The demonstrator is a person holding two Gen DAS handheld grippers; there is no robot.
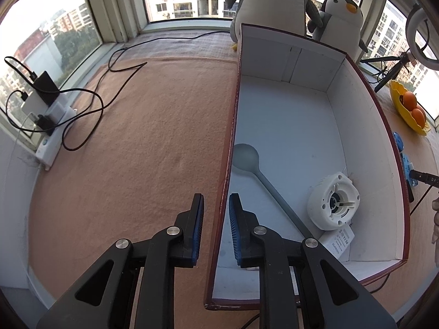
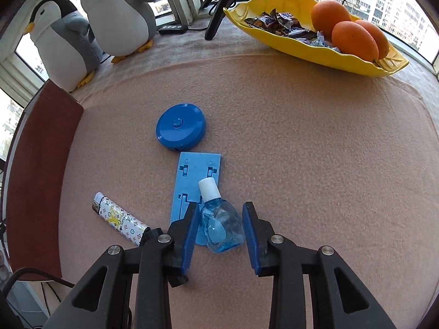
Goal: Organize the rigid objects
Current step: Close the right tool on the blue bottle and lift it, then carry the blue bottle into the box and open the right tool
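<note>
A: Left gripper (image 1: 216,229) astride the near left wall of the dark red cardboard box with white inside (image 1: 365,148), one blue pad on each side of the wall, a gap visible at both pads. So released, not clamped; probably placed there to steady the box.

B: Agreed. Inside the box already: a long grey plastic spoon (image 1: 263,176) lying diagonal, bowl against the left wall, and a round white plastic device (image 1: 333,201) near the right wall, resting on a white adapter with a printed label (image 1: 340,242).

A: And the right gripper (image 2: 221,235)?

B: Spread wide around the small clear bottle of blue liquid with a white cap (image 2: 219,219). Bottle lying between the two pads, cap pointing away. Left pad very near the glass, perhaps touching; right pad apart. Not grasping yet.

A: Bottle resting partly on the flat light blue plastic plate (image 2: 196,185), so a risk of catching the plate too when closing.

B: True. Better low and centred on the body, not the cap.

A: Still outside on the pinkish felt cloth (image 2: 315,150): the round blue tape measure (image 2: 181,127) and the patterned white lighter (image 2: 119,218), between the plate and the box wall.

B: Task roughly at the middle, then.
</note>
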